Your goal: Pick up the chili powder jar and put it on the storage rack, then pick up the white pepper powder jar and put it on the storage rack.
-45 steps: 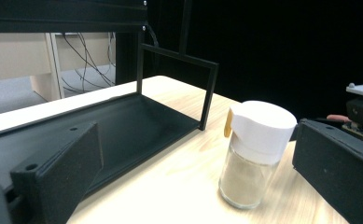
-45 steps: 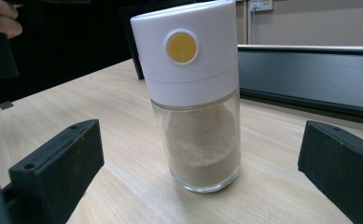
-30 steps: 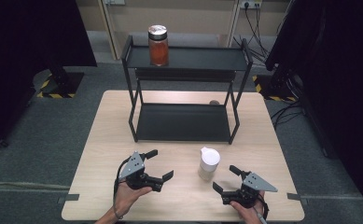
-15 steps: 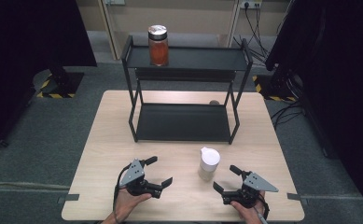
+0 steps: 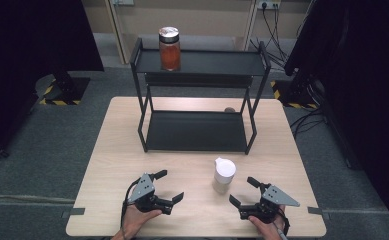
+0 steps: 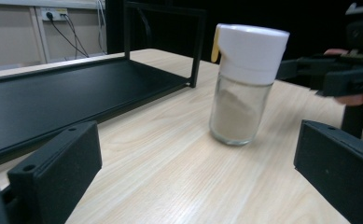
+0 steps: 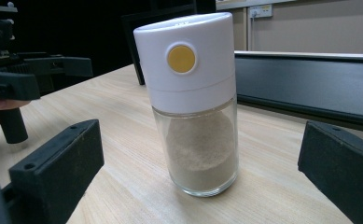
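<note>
A glass shaker [image 5: 224, 175] with a white cap and pale powder stands upright on the wooden table [image 5: 122, 150], in front of the black two-tier rack [image 5: 202, 62]. My left gripper [image 5: 169, 185] rests open to the shaker's left, some way off, with nothing between its jaws. My right gripper [image 5: 242, 191] is open just right of and nearer than the shaker. In the right gripper view the shaker [image 7: 193, 102] stands close between the spread jaws, untouched. It sits farther off in the left gripper view, shaker [image 6: 242, 84]. An orange-filled jar [image 5: 169, 48] stands on the rack's top shelf.
The rack's lower shelf [image 5: 197, 131] is bare. A small brown object [image 5: 229, 109] lies on the table behind the rack. Black curtains hang at both sides, and cables lie on the floor at the far right.
My left gripper has drifted slightly toward the table's near edge. The right gripper and the shaker have hardly moved.
</note>
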